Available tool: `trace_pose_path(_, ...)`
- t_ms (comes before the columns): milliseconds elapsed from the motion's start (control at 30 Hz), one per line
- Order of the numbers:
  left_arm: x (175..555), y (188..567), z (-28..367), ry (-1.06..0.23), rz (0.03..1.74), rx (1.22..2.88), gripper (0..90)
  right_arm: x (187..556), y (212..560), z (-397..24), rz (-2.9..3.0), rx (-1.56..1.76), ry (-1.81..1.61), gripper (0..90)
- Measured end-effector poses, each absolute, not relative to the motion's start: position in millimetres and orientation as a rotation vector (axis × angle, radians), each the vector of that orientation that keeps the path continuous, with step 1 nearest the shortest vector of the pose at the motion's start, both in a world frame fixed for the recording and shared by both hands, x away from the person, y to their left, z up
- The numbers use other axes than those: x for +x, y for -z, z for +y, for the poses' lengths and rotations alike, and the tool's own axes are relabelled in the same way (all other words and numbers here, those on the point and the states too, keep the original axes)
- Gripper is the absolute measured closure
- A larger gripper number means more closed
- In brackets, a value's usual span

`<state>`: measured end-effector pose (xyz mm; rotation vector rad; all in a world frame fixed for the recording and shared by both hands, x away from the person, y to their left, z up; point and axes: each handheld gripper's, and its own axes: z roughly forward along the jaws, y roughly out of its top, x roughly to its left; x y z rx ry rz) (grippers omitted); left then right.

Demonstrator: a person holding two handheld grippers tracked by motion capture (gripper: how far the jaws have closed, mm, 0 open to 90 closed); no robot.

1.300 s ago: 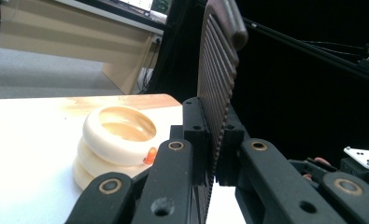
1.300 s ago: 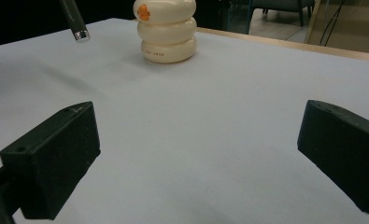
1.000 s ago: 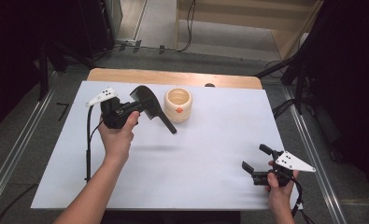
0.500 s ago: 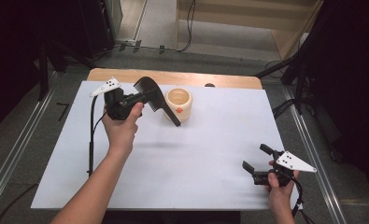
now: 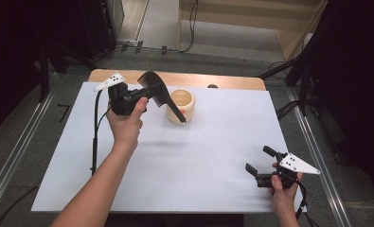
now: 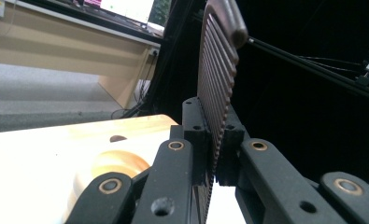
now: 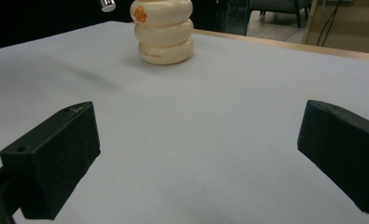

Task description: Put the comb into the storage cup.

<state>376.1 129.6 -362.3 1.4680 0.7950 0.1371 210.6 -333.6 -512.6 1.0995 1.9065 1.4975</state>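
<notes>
**Comb held above the table beside the cream holder**

A white sheet [image 5: 175,161] covers most of the wooden table [image 5: 128,75], whose bare far edge shows as a light strip along the back. On the far middle of the sheet stands a cream, ribbed round holder [image 5: 183,105], stacked in three bulging rings with a small orange mark near its top rim [image 7: 165,30]. In the high view it is open at the top.

The person's left forearm reaches in from the bottom of the high view, and the left gripper [image 5: 130,98] sits up off the sheet just to the left of the holder. Its jaws are pressed together on a dark, wide-toothed comb [image 5: 162,94]. In the left gripper view the comb's teeth [image 6: 217,79] rise upright between the two black jaws, pinched at the toothed part. From above, the comb's handle slants down to the right across the near side of the holder; I cannot tell whether it touches it.

The right gripper [image 5: 261,165] rests low at the near right corner of the sheet, well apart from the holder. Its jaws are spread wide, with bare sheet between them.
</notes>
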Motion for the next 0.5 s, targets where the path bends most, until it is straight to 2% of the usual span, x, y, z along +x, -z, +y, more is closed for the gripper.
trace_pose_path(500, 394, 358, 129, -0.146, 0.816, 1.440, 86.2, 211, 513, -333, 1.909, 1.093, -1.502, 0.0)
